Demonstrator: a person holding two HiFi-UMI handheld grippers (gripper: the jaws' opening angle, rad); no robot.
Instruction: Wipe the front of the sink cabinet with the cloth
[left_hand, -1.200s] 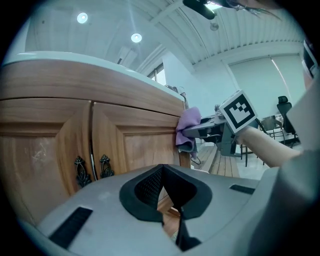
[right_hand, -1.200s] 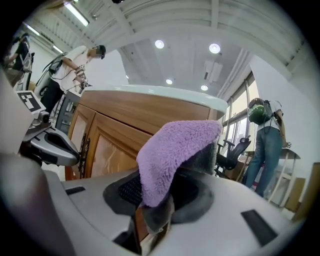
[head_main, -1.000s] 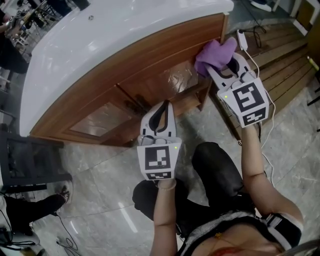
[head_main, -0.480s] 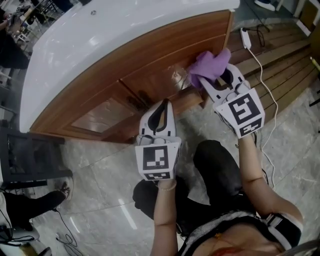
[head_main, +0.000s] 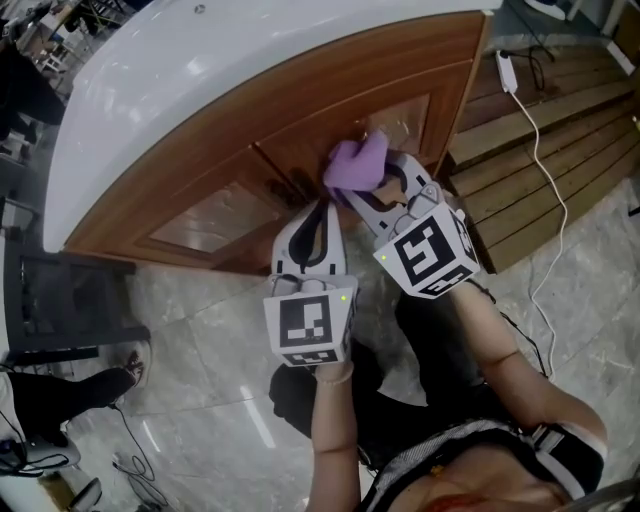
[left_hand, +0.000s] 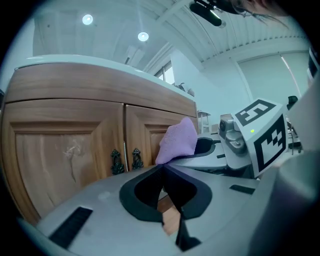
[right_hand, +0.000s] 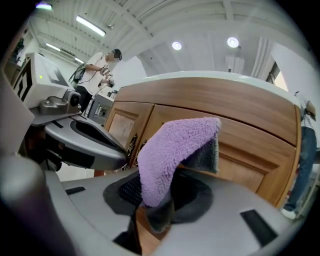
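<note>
Wooden sink cabinet (head_main: 200, 190) under a white countertop (head_main: 200, 70) fills the upper head view, two doors facing the person. Right gripper (head_main: 372, 188), jaws clamped on a purple cloth (head_main: 357, 163), holds it at the right-hand door by the middle seam. Left gripper (head_main: 322, 206) hangs just beside, jaws pressed together on nothing. Small dark handles (left_hand: 116, 161) flank the seam.

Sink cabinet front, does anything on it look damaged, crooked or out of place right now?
Nothing stands out. The sink cabinet doors sit shut and level, their dark handles paired at the middle seam. The purple cloth, pinched in the right tongs, is up by the right door. Shiny patches on the panels look like reflections.
</note>
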